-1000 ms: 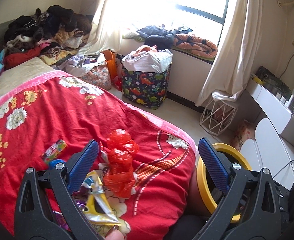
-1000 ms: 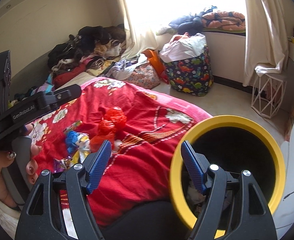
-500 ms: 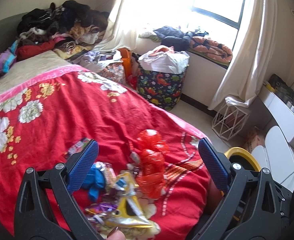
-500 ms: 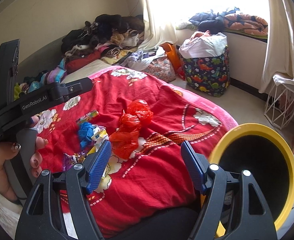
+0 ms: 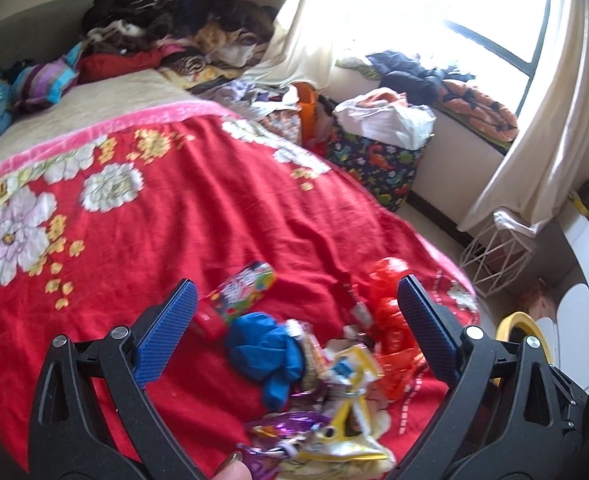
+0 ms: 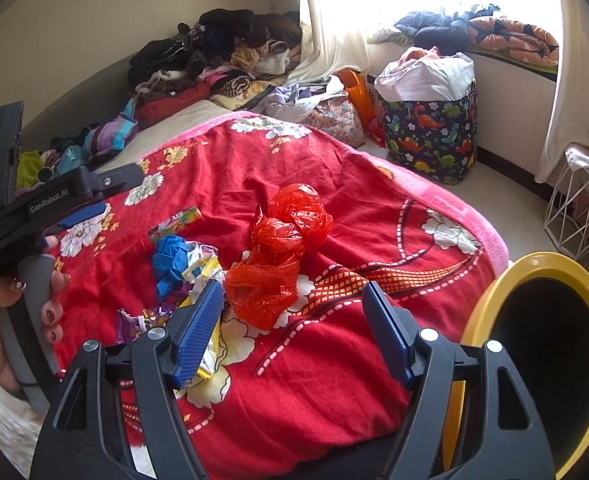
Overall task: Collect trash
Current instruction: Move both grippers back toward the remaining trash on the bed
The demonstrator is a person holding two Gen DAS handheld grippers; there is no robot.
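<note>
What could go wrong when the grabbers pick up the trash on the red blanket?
1. The right tool hangs open near the crumpled red plastic bag; thin plastic may slip out.
2. The blue wad and shiny wrappers lie bunched together, so the open left tool might pinch the red blanket too.
3. The yellow-rimmed bin stands off the bed's edge, so a dropped piece could land on the floor.

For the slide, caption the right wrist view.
Open right gripper above red plastic bags on the red blanket, yellow-rimmed bin alongside.

Clothes heap [image 6: 222,52] at bedhead; dinosaur hamper [image 6: 430,136] near curtain [image 5: 542,128].
</note>
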